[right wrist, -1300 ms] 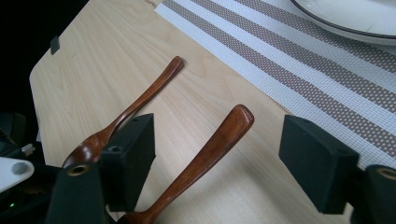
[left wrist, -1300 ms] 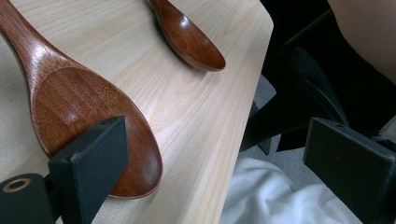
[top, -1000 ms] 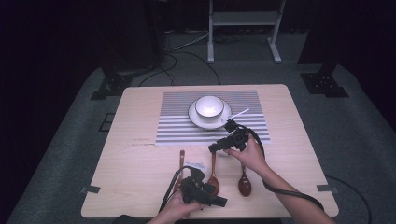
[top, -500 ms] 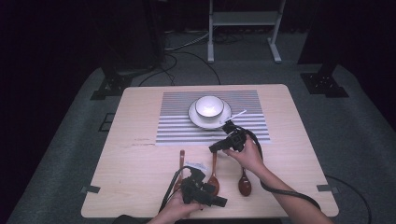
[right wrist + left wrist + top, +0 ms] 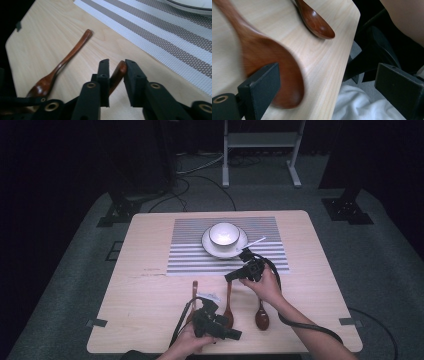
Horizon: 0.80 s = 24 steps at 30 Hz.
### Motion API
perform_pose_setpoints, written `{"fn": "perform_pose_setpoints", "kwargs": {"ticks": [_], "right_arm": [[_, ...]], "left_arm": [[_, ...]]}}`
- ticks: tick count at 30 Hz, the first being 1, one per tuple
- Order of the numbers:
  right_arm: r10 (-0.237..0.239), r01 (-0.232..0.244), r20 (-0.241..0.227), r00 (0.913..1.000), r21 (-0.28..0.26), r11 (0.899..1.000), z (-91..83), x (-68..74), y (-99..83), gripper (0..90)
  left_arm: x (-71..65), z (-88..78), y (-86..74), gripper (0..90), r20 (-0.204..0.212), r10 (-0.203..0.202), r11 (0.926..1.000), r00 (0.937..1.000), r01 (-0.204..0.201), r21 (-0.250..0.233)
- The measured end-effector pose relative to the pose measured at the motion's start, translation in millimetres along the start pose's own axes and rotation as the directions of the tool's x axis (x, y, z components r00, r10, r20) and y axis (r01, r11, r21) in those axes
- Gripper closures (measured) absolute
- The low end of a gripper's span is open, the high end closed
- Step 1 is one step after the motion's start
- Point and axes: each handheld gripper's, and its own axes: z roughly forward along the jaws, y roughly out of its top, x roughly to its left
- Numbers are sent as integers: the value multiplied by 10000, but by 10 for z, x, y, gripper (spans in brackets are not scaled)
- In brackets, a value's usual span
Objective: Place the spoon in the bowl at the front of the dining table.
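Observation:
Three brown wooden spoons lie on the near half of the table. My right gripper (image 5: 231, 276) (image 5: 117, 63) has its jaws closed on the handle tip of the middle spoon (image 5: 228, 304) (image 5: 117, 75). The left spoon (image 5: 194, 290) (image 5: 65, 60) lies apart from it on the bare wood. My left gripper (image 5: 234, 335) (image 5: 329, 97) is low at the table's near edge and stands wide open. One of its jaws is over the middle spoon's bowl (image 5: 272, 60), which looks blurred. The right spoon (image 5: 261, 317) (image 5: 317, 22) lies beyond it.
A striped placemat (image 5: 185, 255) (image 5: 175, 37) covers the far middle of the table (image 5: 320, 270). On it a white bowl (image 5: 223, 234) sits on a saucer (image 5: 207, 245), with a white utensil (image 5: 255, 242) leaning at the saucer's right rim. The table's near edge (image 5: 342, 62) lies between the left gripper's jaws.
My right gripper has shifted slightly left and nearer, onto the middle spoon's handle tip. My left gripper has hardly moved.

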Motion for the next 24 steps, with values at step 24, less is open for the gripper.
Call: {"fn": "perform_pose_setpoints", "kwargs": {"ticks": [24], "right_arm": [[1146,-1352,-1717,9785,-1131,9844,-550,-153,202,834]], "left_arm": [[18,-157,22,53,-186,38,9975,9998,-51,-704]]}}
